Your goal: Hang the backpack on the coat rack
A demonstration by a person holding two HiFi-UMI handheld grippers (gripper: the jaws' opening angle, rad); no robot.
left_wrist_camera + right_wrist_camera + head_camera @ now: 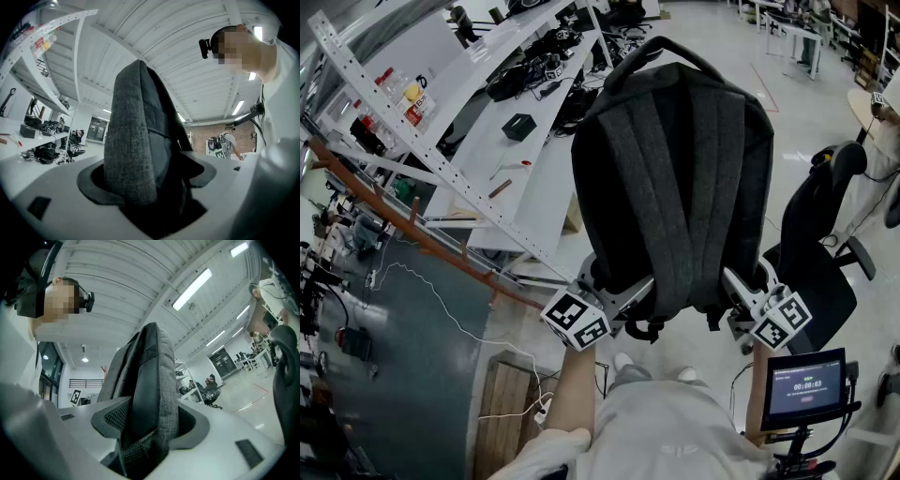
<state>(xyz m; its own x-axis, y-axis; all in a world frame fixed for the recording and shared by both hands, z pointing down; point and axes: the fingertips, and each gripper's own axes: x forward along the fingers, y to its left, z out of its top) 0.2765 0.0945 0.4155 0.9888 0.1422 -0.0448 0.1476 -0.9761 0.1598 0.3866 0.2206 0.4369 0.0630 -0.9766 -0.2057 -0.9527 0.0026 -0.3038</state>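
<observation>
A screen (807,382) behind the right gripper (737,287) shows digits too small to read; it and the left gripper (623,296) clamp wide-spread fingers (89,180) on the dark grey woven backpack (675,178), upright between them.

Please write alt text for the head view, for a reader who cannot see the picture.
A dark grey backpack is held up in the air, its straps facing the camera, with the left gripper and the right gripper each shut on a bottom corner. A white workbench is at left, a black chair at right.
</observation>
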